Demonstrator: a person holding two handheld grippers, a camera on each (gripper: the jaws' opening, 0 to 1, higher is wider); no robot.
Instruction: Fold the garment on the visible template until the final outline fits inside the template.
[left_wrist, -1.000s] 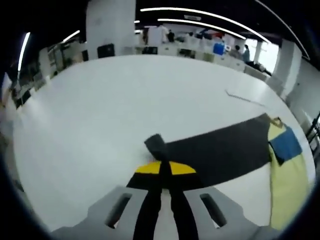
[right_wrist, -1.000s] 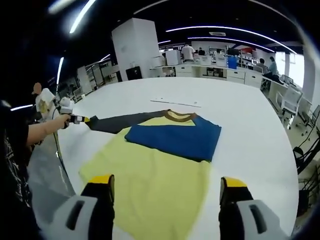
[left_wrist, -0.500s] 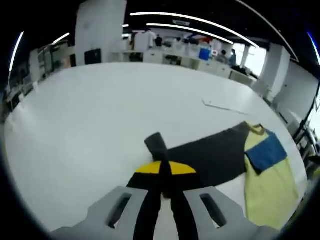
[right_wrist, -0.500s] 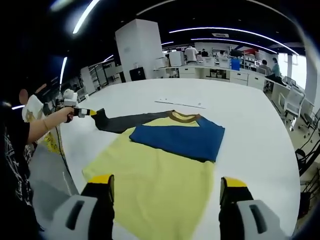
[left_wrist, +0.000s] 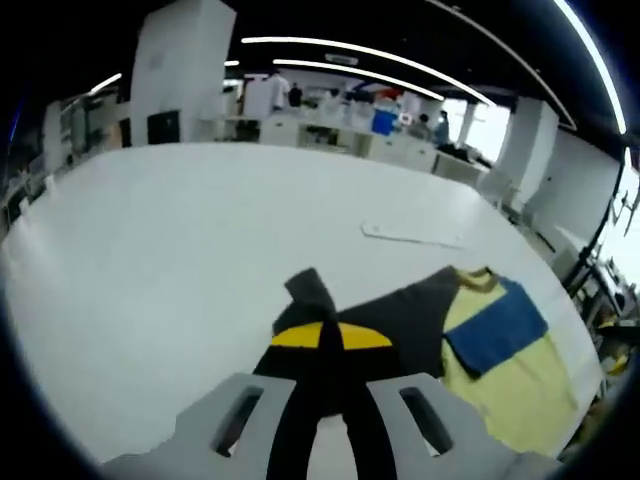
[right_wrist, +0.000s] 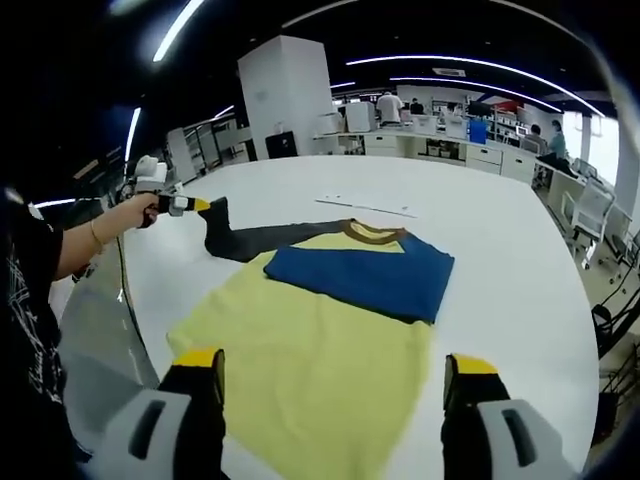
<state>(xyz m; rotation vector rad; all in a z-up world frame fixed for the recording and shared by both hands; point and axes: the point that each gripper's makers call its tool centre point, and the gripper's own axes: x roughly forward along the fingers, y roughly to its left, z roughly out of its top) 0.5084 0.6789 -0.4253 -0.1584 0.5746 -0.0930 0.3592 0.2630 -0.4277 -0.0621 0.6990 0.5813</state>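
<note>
Dark sleeve cuff is clamped in the closed left gripper and has been lifted inward toward the yellow-blue sweatshirt on the white table; sleeve fold underway. Right gripper is held wide open, empty, above the hem.

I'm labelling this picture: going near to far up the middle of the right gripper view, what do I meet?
Yellow shirt body → blue sleeve folded across it → brown collar → flat white strip on the table → desks at the back.
</note>
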